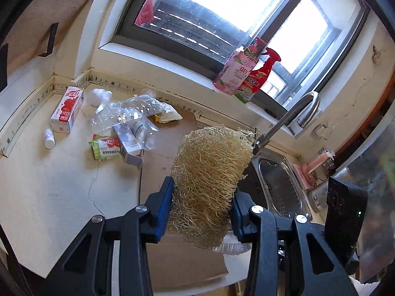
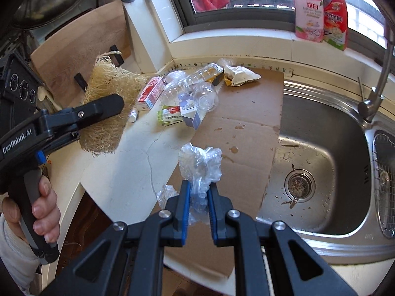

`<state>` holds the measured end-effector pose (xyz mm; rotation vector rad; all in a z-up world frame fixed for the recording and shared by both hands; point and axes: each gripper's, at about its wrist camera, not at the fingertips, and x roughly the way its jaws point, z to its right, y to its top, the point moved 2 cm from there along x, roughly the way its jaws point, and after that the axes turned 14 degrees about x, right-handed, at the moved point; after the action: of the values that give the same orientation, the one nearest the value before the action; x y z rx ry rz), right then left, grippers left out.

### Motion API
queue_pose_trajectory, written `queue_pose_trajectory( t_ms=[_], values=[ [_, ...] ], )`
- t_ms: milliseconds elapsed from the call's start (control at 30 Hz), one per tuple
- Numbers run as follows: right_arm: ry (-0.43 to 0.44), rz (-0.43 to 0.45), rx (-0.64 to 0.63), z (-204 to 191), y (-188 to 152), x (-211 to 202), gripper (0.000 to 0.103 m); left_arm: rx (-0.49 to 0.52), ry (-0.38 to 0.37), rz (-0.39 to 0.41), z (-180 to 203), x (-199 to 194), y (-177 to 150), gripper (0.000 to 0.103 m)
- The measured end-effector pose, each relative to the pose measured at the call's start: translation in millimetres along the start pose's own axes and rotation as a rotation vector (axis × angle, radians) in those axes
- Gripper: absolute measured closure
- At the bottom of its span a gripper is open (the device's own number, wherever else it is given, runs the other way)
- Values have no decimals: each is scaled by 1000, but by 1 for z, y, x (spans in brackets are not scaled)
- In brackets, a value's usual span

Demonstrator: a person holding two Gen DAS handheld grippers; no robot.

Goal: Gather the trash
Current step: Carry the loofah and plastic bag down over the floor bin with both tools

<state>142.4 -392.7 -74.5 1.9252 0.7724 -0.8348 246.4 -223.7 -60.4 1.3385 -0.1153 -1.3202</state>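
Observation:
My left gripper point(image 1: 203, 194) is shut on a tan fibrous loofah point(image 1: 212, 170) and holds it in the air above the counter; the loofah also shows in the right wrist view point(image 2: 108, 106), at the left. My right gripper point(image 2: 199, 190) is shut on a crumpled clear plastic wrap point(image 2: 200, 165), held above the cardboard sheet point(image 2: 246, 123). More trash lies in a pile at the back of the counter: a red and white carton point(image 1: 66, 109), a crushed clear bottle point(image 1: 133, 109), small boxes point(image 1: 129, 145), a green packet point(image 1: 105, 148) and a crumpled paper wrapper point(image 2: 240, 75).
A steel sink point(image 2: 321, 162) with a faucet point(image 2: 380, 91) lies to the right of the cardboard. Pink and red refill pouches point(image 2: 318, 12) stand on the window sill. A small white bottle point(image 1: 49, 138) lies at the counter's left. A wooden board point(image 2: 81, 49) leans at the back left.

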Motion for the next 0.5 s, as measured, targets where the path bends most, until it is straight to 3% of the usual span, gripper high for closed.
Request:
queue_pose_trajectory(
  t_ms=[267, 500],
  values=[
    [8, 12, -28, -23, -48, -49, 90, -5, -40, 1, 40, -61, -51, 64],
    [27, -43, -60, -52, -105, -55, 90, -19, -14, -32, 46, -108, -116, 63]
  ],
)
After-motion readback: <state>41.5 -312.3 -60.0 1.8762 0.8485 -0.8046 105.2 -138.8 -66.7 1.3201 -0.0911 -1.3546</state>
